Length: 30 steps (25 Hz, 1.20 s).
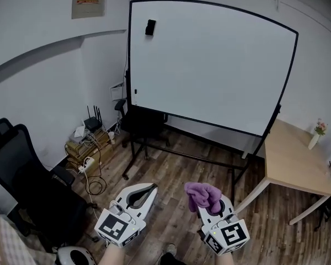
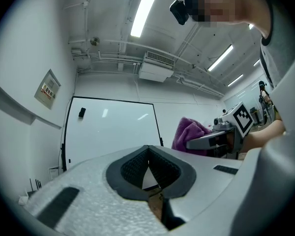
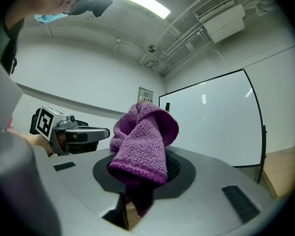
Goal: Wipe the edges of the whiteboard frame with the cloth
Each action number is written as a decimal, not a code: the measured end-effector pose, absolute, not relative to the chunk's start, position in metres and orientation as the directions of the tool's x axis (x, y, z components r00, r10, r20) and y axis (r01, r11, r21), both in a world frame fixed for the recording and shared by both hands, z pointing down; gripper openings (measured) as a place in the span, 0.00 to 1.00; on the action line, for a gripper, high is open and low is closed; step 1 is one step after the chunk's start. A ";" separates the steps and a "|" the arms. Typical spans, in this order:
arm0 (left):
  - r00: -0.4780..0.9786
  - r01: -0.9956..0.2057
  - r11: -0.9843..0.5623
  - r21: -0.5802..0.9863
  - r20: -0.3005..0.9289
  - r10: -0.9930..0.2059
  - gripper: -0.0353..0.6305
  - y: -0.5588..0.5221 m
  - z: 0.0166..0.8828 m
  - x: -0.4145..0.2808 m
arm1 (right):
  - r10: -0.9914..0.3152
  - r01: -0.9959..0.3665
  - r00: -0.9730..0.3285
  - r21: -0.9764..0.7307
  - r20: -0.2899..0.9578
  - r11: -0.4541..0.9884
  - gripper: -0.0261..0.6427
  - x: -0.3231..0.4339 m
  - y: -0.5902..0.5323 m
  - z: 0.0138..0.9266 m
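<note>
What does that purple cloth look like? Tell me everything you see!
The cloth is purple and fuzzy, like a terry towel. It is bunched and folded over, with a loop sticking up above the right gripper, whose jaws are shut on its lower end. Nothing else touches it; it is held in the air, apart from the whiteboard.

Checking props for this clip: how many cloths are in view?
1: the purple cloth, clamped in the right gripper. The left gripper is shut on nothing. Others could be hidden behind the furniture.
</note>
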<state>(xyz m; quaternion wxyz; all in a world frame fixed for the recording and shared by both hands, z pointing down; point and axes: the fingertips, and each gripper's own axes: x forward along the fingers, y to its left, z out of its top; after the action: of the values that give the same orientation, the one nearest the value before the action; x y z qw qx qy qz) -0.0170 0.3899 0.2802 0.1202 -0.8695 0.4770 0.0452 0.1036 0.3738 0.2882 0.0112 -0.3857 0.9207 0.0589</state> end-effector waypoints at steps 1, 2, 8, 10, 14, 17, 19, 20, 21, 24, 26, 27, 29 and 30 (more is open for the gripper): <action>0.542 -0.839 -0.516 -0.170 -0.192 -0.818 0.08 0.381 0.279 -0.019 | -0.708 -0.710 -0.704 0.097 -0.065 0.697 0.16 0.100 0.363 0.288; 0.543 -0.839 -0.516 -0.174 -0.192 -0.818 0.08 0.371 0.279 -0.021 | -0.704 -0.707 -0.707 0.094 -0.065 0.701 0.16 0.097 0.352 0.287; 0.526 -0.849 -0.497 -0.180 -0.210 -0.824 0.08 0.313 0.269 -0.031 | -0.677 -0.678 -0.734 0.100 -0.055 0.728 0.16 0.081 0.289 0.283; 0.521 -0.852 -0.490 -0.183 -0.217 -0.825 0.08 0.294 0.266 -0.035 | -0.671 -0.672 -0.740 0.105 -0.053 0.733 0.16 0.077 0.270 0.280; 0.514 -0.856 -0.480 -0.191 -0.229 -0.826 0.08 0.261 0.261 -0.038 | -0.663 -0.664 -0.747 0.119 -0.058 0.738 0.16 0.072 0.235 0.277; 0.512 -0.858 -0.481 -0.179 -0.228 -0.828 0.08 0.243 0.259 -0.035 | -0.655 -0.656 -0.754 0.132 -0.057 0.743 0.16 0.070 0.216 0.278; 0.508 -0.861 -0.475 -0.183 -0.240 -0.828 0.08 0.235 0.259 -0.037 | -0.651 -0.652 -0.757 0.127 -0.056 0.747 0.16 0.068 0.206 0.281; 0.506 -0.862 -0.471 -0.188 -0.244 -0.827 0.08 0.230 0.260 -0.039 | -0.651 -0.652 -0.757 0.119 -0.054 0.749 0.16 0.066 0.201 0.282; 0.504 -0.862 -0.468 -0.192 -0.246 -0.828 0.08 0.226 0.261 -0.041 | -0.651 -0.653 -0.757 0.110 -0.051 0.750 0.16 0.064 0.196 0.284; 0.500 -0.865 -0.468 -0.181 -0.234 -0.834 0.08 0.215 0.264 -0.052 | -0.654 -0.655 -0.755 0.095 -0.044 0.750 0.16 0.054 0.184 0.286; 0.499 -0.866 -0.471 -0.170 -0.228 -0.836 0.08 0.208 0.266 -0.062 | -0.662 -0.662 -0.749 0.092 -0.042 0.744 0.16 0.046 0.177 0.287; 0.501 -0.865 -0.474 -0.168 -0.227 -0.835 0.08 0.204 0.267 -0.068 | -0.667 -0.668 -0.744 0.090 -0.043 0.739 0.16 0.042 0.173 0.288; 0.515 -0.857 -0.486 -0.172 -0.231 -0.825 0.08 0.195 0.269 -0.079 | -0.680 -0.681 -0.732 0.092 -0.045 0.727 0.16 0.032 0.165 0.288; 0.525 -0.851 -0.494 -0.179 -0.238 -0.817 0.08 0.189 0.269 -0.085 | -0.688 -0.689 -0.724 0.096 -0.046 0.718 0.16 0.026 0.161 0.288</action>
<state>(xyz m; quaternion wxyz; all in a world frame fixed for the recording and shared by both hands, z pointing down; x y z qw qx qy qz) -0.0852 0.1888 0.2686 0.1377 -0.8623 0.4835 0.0609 0.0265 0.1605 0.2883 0.0034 -0.3715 0.9269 0.0534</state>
